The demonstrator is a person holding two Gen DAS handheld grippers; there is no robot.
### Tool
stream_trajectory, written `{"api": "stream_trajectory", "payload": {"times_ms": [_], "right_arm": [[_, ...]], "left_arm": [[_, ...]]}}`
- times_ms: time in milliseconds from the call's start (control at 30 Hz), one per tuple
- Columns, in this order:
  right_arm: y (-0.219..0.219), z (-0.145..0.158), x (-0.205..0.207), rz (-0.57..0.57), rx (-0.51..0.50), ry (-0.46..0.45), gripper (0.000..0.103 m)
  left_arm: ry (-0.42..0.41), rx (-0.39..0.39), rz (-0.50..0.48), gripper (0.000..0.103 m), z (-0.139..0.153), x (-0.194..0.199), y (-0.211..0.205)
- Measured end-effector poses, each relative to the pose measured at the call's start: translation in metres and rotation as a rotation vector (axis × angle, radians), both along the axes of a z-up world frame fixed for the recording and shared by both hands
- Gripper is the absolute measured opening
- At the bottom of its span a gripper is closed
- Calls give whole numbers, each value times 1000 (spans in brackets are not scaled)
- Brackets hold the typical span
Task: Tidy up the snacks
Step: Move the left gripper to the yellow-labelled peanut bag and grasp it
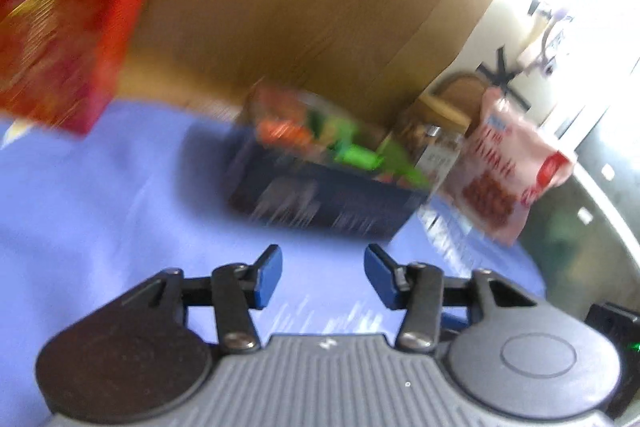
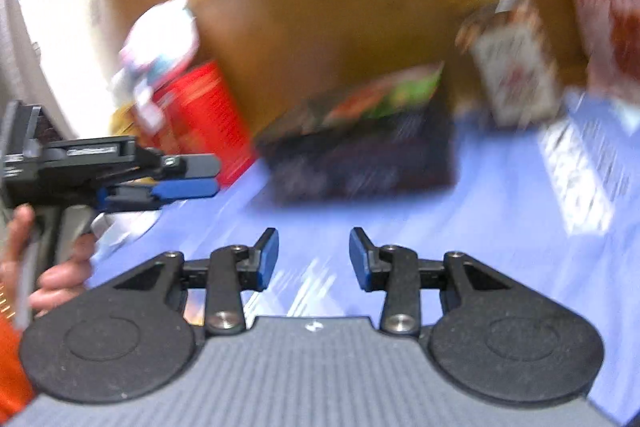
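Both frames motion-blurred, left gripper (image 1: 323,277) and right gripper (image 2: 314,259) angled down over blue tabletop (image 1: 100,207), jaws of each partly apart with nothing between, dark snack box (image 1: 320,191) mid-tabletop, red box (image 1: 76,27) toward left edge, pink bag (image 1: 508,167) toward right edge, hand (image 2: 56,267) gripping left handle.

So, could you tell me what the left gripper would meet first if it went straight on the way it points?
Probably the dark box: it sits ahead of the open, empty left gripper across bare blue cloth. Blur leaves depth uncertain.

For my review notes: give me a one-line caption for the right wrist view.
Blurred view: open, empty right gripper over blue tabletop, facing dark snack box; left gripper at left.
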State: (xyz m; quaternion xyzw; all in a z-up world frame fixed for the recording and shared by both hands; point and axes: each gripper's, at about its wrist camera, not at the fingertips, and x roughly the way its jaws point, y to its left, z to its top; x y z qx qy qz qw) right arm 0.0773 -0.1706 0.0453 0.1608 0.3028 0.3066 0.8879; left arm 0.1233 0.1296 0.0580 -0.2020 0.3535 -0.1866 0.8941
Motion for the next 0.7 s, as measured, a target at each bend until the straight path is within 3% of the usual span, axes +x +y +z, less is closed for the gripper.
{"api": "stream_trajectory", "payload": {"times_ms": [167,267,367,467,600,700], "right_arm": [[34,0,-29,122,-26,13,42],[64,1,-28,174,-62,11,43],[95,-6,-27,218,-96,-4,43],[107,-2,-31,174,-175,-54,38],[74,1,-44,88,-110,-50,35],[37,1,-65,-18,-65,-46,35]], "left_arm": [[109,-22,50,50,-36,-40,32],[130,-96,74,51,-48,-51,41],[128,-178,42,45,-57,-56,32],[100,-144,65,45,-54,-59,15],[112,-223,3,40,-51,-57,-3],[60,-167,-90,40,-41,-55,-43]]}}
